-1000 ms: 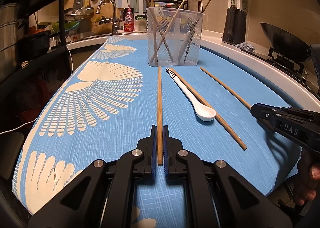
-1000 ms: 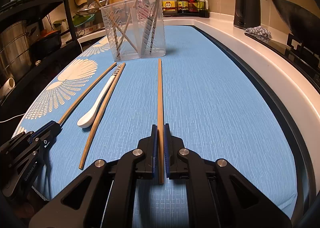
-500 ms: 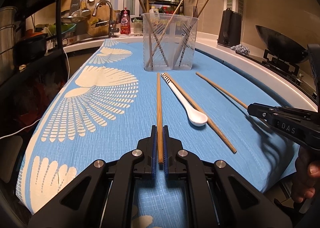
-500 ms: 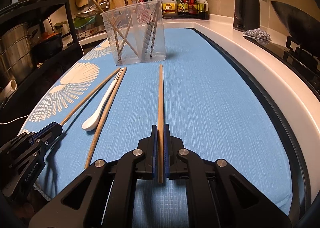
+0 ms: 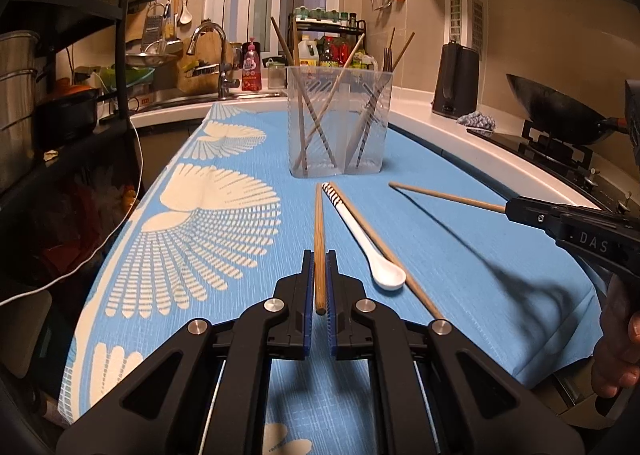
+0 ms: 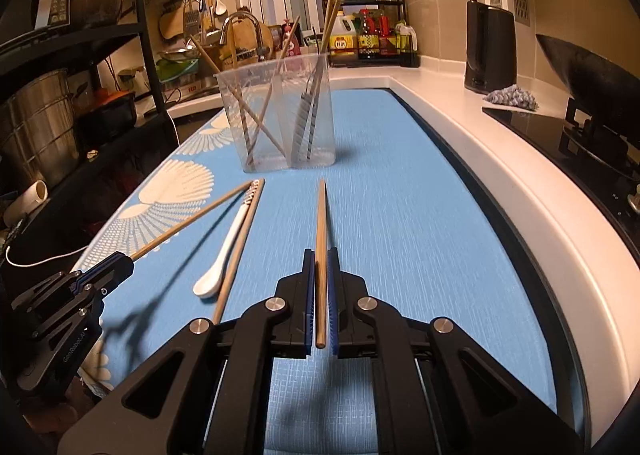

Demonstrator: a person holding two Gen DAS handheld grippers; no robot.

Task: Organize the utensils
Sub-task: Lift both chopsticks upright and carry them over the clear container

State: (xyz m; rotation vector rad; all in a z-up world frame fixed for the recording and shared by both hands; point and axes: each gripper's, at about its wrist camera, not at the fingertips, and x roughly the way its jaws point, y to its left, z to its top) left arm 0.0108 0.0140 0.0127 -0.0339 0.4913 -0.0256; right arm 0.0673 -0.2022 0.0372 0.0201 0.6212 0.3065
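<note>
In the left wrist view my left gripper (image 5: 319,255) is shut on a wooden chopstick (image 5: 319,215) that points at the clear utensil container (image 5: 338,123). That chopstick hangs just above the blue cloth (image 5: 460,263). On the cloth lie a white spoon (image 5: 372,243) and a loose chopstick (image 5: 400,267) side by side. My right gripper (image 6: 320,253) is shut on a second chopstick (image 6: 321,215), also off the cloth. Each view shows the other gripper from the side: right gripper (image 5: 516,211), left gripper (image 6: 120,265). The container (image 6: 280,119) holds several chopsticks and utensils.
A black kettle (image 5: 456,83) and a wok (image 5: 560,107) on a hob stand along the right counter. A dark rack with pots (image 5: 60,95) is at the left, with a sink tap (image 5: 212,51) behind. A person's hand (image 5: 616,351) holds the right gripper.
Both grippers have risen with their chopsticks, which now hang above the cloth and cast shadows. The spoon and the loose chopstick have not moved.
</note>
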